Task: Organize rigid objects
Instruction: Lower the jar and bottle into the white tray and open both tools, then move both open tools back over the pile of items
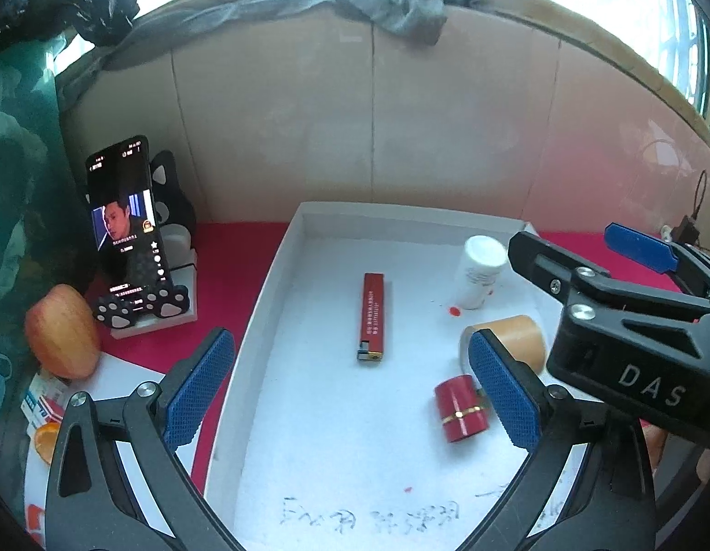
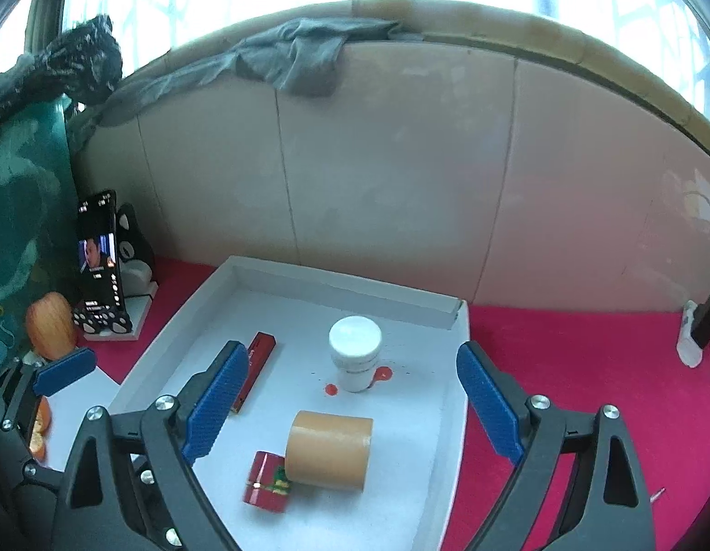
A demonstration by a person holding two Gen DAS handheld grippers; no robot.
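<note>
Both hand-held grippers, left (image 1: 350,385) and right (image 2: 352,402), hang wide open and empty over the white tray (image 2: 451,395). In it: lighter (image 1: 372,317) at centre frame, bottle (image 2: 355,352) upright, tape roll (image 2: 328,450) touching the red cylinder (image 2: 268,482).
</note>
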